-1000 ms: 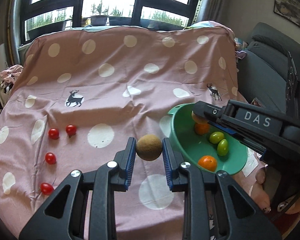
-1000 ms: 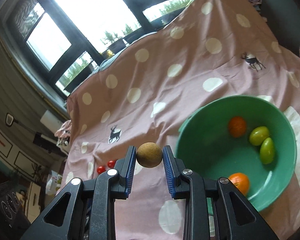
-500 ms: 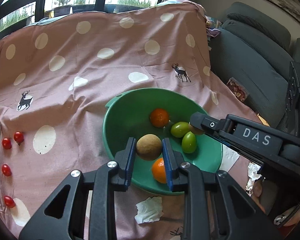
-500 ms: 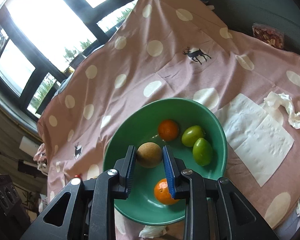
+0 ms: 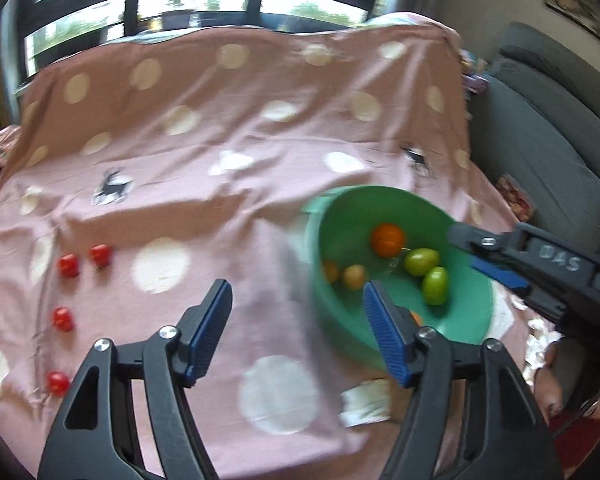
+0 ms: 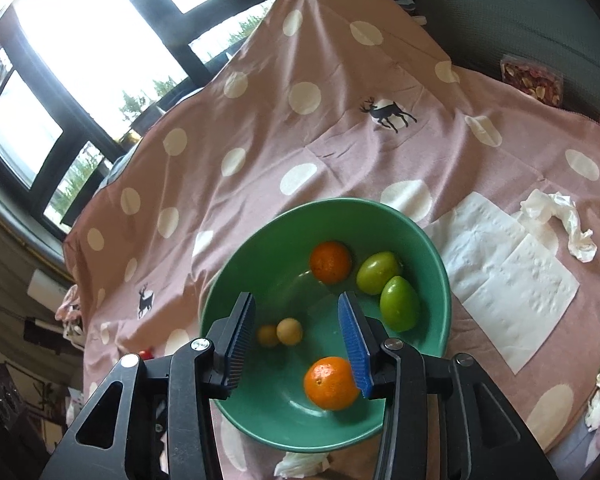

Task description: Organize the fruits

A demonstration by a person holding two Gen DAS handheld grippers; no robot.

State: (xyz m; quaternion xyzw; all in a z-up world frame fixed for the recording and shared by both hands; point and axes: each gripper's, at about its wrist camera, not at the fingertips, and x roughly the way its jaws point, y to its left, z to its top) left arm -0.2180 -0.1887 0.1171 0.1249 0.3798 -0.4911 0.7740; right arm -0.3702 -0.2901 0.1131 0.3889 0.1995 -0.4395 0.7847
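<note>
The green bowl (image 6: 440, 264) holds two oranges (image 6: 331, 262), two green fruits (image 6: 399, 308) and two small brown round fruits (image 6: 289, 331) lying side by side near its left wall. My right gripper (image 6: 296, 312) hangs over the bowl with its jaws opening and nothing gripped; the brown fruits lie below it. In the left wrist view the bowl (image 5: 472, 280) is at the right, and my left gripper (image 5: 296, 300) stands beside its left rim, jaws opening and empty. Several red cherry tomatoes (image 5: 68, 265) lie on the pink cloth at the left. The right gripper (image 5: 476, 254) reaches in from the right.
A pink dotted cloth (image 6: 340, 152) covers the table. A flat white napkin (image 6: 508, 272) and crumpled tissues (image 6: 560, 220) lie right of the bowl, with another tissue (image 5: 366, 400) in front of it. A grey sofa (image 5: 540, 128) stands at the right, windows behind.
Each gripper carried a brown fruit over the bowl, then opened. Both fruits now lie in the bowl. The left gripper has swung back toward the left.
</note>
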